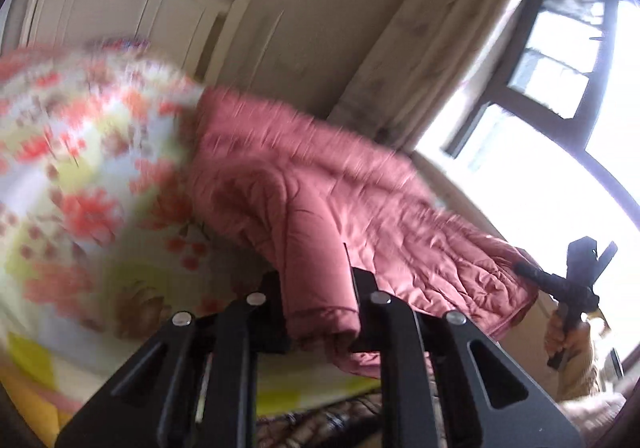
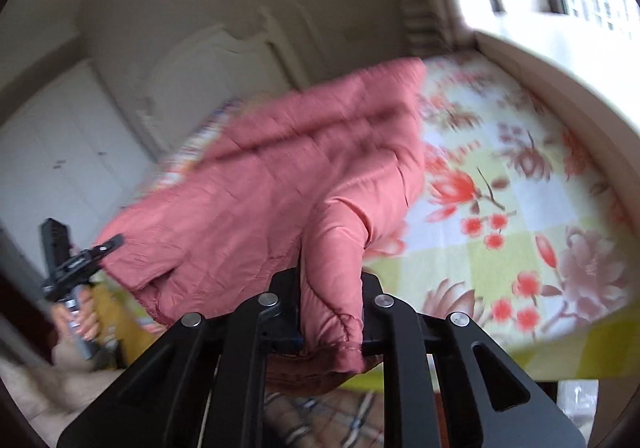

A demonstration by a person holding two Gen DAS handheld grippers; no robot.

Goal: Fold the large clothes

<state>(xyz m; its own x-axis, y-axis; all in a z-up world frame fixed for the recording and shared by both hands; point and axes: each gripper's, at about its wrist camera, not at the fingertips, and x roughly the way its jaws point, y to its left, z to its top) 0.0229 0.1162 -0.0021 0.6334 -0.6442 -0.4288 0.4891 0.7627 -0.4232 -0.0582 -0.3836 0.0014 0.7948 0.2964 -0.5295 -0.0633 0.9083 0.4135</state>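
Left wrist view, both grippers' jaws pinching pink quilted jacket (image 1: 320, 200) above floral bedsheet (image 1: 80, 168)

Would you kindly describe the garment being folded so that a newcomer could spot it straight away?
Start at the bed with the flowered sheet beneath the window. Lifted above it is a quilted pink jacket, pinched at one edge by the left hand-held gripper and at another by the right hand-held gripper. It is the only plain-coloured, padded fabric there.
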